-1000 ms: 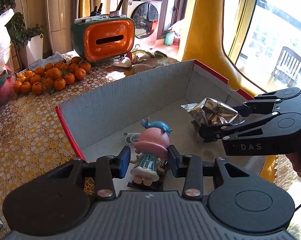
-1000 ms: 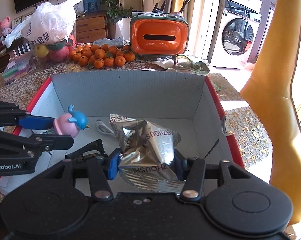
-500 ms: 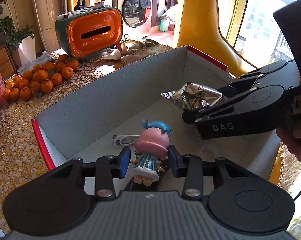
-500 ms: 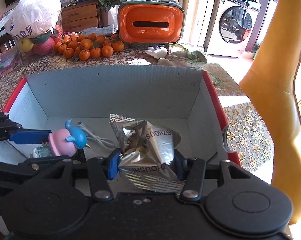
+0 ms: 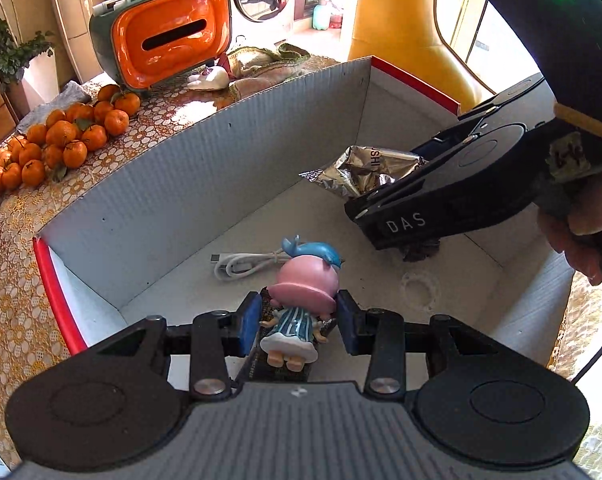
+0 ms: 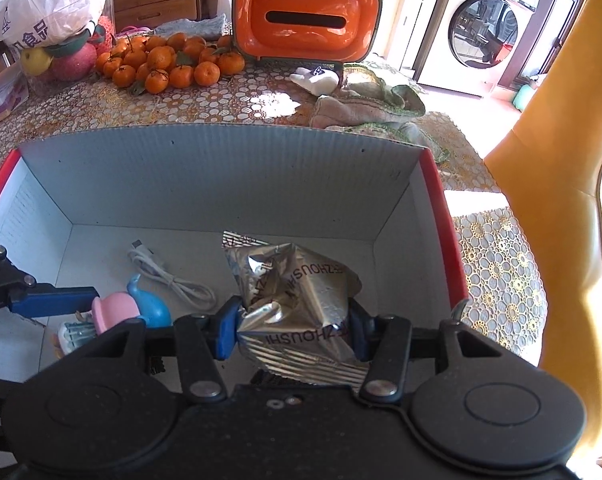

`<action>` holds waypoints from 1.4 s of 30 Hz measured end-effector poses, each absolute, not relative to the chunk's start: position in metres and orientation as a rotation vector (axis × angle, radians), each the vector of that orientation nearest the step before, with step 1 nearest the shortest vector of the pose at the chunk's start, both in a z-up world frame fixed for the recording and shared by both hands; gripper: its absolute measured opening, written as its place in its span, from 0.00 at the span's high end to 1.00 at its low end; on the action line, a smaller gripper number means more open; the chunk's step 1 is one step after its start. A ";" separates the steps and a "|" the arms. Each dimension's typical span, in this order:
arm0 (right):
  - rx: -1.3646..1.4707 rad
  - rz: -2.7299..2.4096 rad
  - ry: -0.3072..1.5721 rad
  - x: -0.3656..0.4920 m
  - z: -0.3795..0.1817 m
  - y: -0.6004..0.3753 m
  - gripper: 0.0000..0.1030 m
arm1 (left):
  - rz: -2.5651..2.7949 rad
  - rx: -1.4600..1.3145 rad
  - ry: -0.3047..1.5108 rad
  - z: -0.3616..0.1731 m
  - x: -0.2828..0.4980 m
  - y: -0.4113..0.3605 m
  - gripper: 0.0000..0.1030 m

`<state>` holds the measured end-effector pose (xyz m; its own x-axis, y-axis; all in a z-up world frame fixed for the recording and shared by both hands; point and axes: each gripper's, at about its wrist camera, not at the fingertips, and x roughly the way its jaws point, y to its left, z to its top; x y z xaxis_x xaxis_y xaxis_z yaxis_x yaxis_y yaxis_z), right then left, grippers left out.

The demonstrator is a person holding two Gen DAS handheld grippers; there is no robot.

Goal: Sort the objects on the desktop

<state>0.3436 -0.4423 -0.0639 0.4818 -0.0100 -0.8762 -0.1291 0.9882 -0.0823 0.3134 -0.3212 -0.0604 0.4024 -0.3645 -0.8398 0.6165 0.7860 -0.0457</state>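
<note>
Both loads hang inside the box (image 6: pixel 221 184) for dropping: my left gripper (image 5: pixel 297 322) pinches the figurine (image 5: pixel 301 300), my right gripper (image 6: pixel 293 330) the foil packet (image 6: pixel 297 300).

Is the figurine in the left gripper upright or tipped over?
Upright: the figurine has feet down and pink hat up between the left gripper pads, inside the box.

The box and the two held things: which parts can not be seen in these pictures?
- Left wrist view: the figurine's face is turned away; the left gripper body covers what is under its feet.
- Right wrist view: the foil bag's lower end is behind the right gripper; its print is partly creased.
- Both views: the box's near wall is hidden by the grippers.
</note>
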 end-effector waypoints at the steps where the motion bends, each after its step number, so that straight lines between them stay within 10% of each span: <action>1: -0.149 0.072 1.071 0.345 -0.065 -0.441 0.49 | -0.631 0.294 0.978 -0.061 0.314 -0.321 0.63; 42: -0.164 0.095 1.046 0.328 -0.040 -0.426 0.37 | -0.674 0.192 0.981 -0.017 0.288 -0.292 0.61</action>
<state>0.3275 -0.4261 -0.0404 0.4987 -0.0001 -0.8668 -0.1562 0.9836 -0.0900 0.2881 -0.2925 -0.0172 0.3737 -0.4386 -0.8173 0.6056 0.7828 -0.1432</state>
